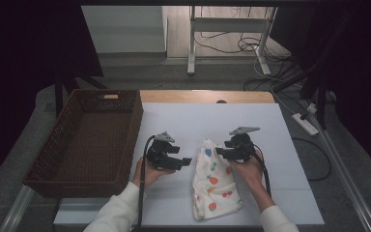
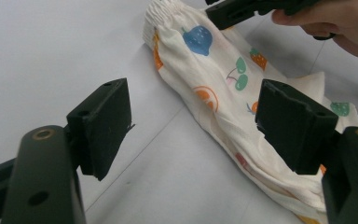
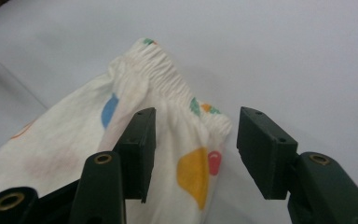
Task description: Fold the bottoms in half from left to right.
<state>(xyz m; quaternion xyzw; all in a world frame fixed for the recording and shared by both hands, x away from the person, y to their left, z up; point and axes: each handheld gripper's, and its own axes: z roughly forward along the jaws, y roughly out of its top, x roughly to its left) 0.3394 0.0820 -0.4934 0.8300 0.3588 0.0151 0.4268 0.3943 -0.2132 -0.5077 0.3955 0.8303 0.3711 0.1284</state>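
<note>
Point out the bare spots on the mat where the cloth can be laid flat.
Free: the mat beyond both claws, and its right strip past the right claw. The basket bounds the left. Crowded: mid-front, where the printed cloth lies between the left claw and the right.

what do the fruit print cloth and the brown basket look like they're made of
The fruit print cloth looks like thin, matte woven cotton: it creases softly, and one end is gathered into tight elastic ruffles. The brown basket looks like woven wicker or rattan, possibly a plastic imitation: its walls show an open weave with gaps and a dull dark finish.
</note>
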